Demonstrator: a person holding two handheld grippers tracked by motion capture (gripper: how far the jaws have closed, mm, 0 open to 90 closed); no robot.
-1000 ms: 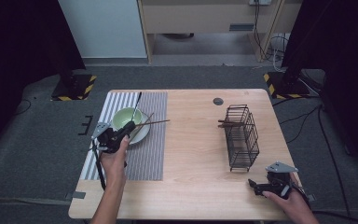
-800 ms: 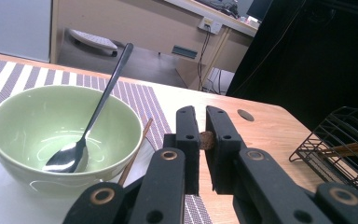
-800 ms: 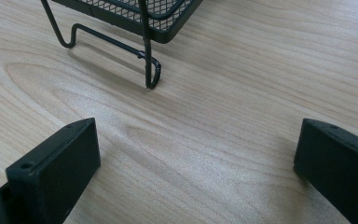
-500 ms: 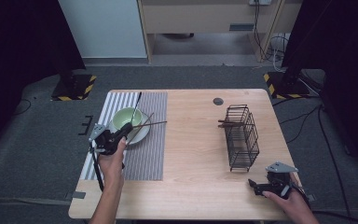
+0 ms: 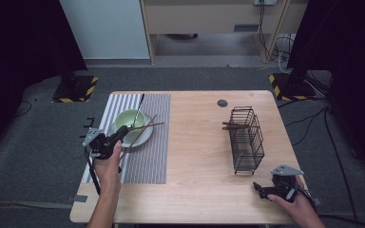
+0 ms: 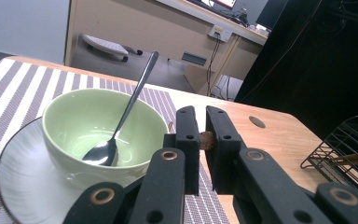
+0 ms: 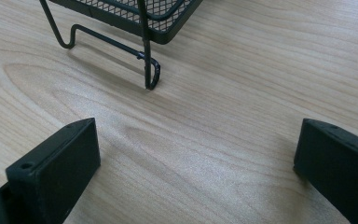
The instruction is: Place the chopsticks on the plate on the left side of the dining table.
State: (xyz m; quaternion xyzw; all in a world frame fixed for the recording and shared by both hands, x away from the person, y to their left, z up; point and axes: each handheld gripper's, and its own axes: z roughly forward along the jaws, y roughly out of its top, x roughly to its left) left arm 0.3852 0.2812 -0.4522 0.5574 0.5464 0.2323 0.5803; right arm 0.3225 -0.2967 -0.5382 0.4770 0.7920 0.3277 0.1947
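The left gripper point(image 5: 116, 137) was clamped on a brown chopstick point(image 5: 147, 127), whose blunt end showed between the black jaws in the left gripper view point(image 6: 207, 140). From the high view the stick ran out of the grip toward the middle of the table, level above the rim of the plate point(image 5: 145, 138) and past the bowl point(image 5: 128, 119). A second chopstick point(image 5: 140, 135) lay slantwise across the plate edge and the striped mat point(image 5: 152, 156), just beside the held one. The green bowl point(image 6: 98, 126) stood on the white plate point(image 6: 18, 182), with a metal spoon point(image 6: 126, 112) leaning inside it, its scoop on the bottom and its handle rising over the far rim. The left hand point(image 5: 108, 166) came in from the bottom edge over the mat. Well apart on the right side of the wooden table point(image 5: 195, 142) stood a black wire basket point(image 5: 246, 138) with a few brown sticks point(image 5: 233, 126) poking through its upper part. The right gripper point(image 5: 266, 191) rested near the front right corner, just in front of the basket, its jaws spread wide with nothing but bare wood between them; in the right gripper view the basket's wire foot point(image 7: 149, 70) stood ahead of the jaws
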